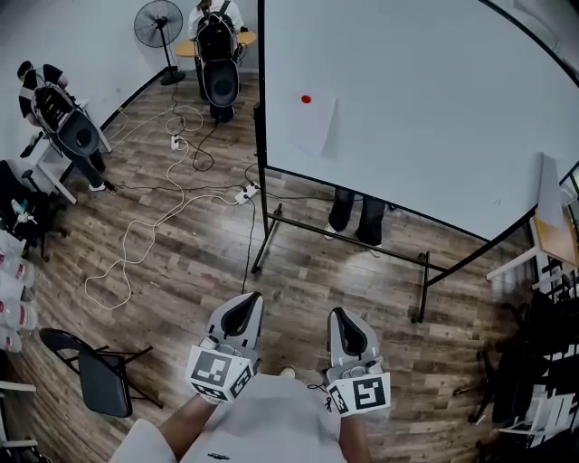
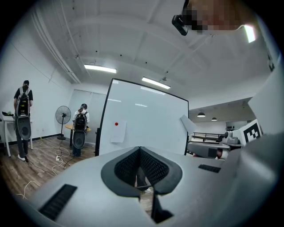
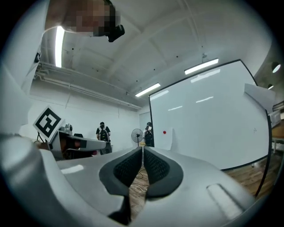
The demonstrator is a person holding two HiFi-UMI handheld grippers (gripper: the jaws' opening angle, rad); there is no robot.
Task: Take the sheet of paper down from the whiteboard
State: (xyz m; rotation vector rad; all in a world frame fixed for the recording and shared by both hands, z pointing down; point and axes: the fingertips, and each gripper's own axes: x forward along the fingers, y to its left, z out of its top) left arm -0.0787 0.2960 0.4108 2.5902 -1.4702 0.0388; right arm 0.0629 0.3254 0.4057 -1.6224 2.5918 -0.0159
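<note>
Both tools low in front of the person in head view, pointing toward the whiteboard (image 1: 434, 118), well short of it. Left tool (image 1: 242, 307): jaws together, nothing btwn the pads, confirmed in left gripper view. Right tool (image 1: 344, 321): jaws together too, nothing held, pads meet along a thin seam in right gripper view. Marker cubes sit at the rear of each tool, close to the person's body.

Sheet of paper (image 1: 317, 127) is up on the whiteboard, upper-left area of the board face, hanging flat w/ a red magnet (image 1: 306, 99) at its top-left corner. Neither tool touches it; both well apart from it.

Whiteboard on a black wheeled stand, on wood floor (image 1: 181, 262). A person's legs (image 1: 357, 217) show under the board's lower edge, behind it. White cables (image 1: 163, 217) loop across the floor left of the stand. Fan (image 1: 158, 24) at far left-back wall. Two ppl w/ black backpacks: one (image 1: 217, 45) near the fan, one (image 1: 54, 108) at far left. Black folding chair (image 1: 99, 375) at lower left.
</note>
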